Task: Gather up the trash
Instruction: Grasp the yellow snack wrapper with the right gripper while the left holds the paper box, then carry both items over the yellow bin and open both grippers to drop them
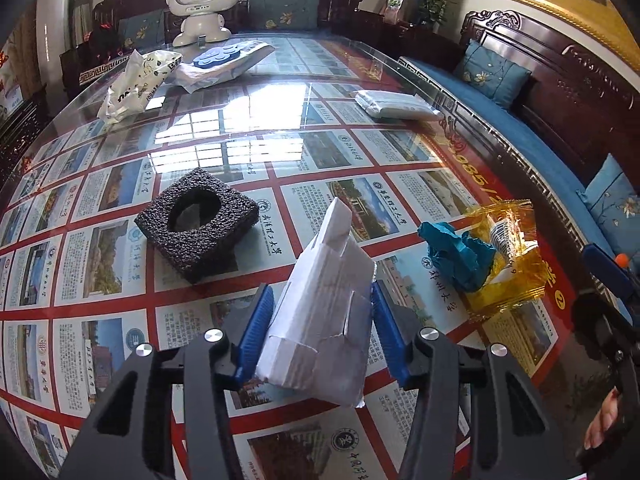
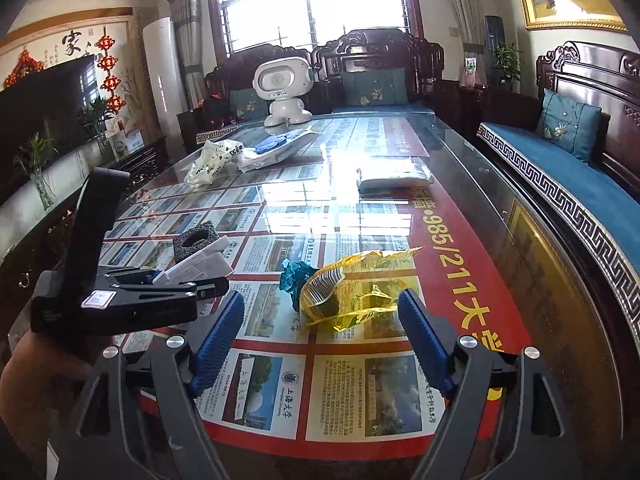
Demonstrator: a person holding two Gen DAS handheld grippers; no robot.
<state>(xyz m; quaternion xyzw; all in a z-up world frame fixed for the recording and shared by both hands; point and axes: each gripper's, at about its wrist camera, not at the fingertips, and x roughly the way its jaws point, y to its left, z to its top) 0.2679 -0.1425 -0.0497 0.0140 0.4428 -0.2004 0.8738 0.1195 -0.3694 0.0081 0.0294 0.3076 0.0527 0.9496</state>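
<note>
My left gripper is shut on a crushed white paper box, held just above the glass table; the box also shows in the right wrist view between the left gripper's fingers. My right gripper is open and empty, its blue pads either side of a crumpled yellow wrapper on the table. A crumpled teal paper lies touching the wrapper's left side. In the left wrist view the teal paper and yellow wrapper lie to the right.
A black foam block with a hole lies left of centre. Farther back are a white printed bag, a white packet with a blue flower shape, a flat white packet and a white robot toy. Benches with blue cushions edge the table.
</note>
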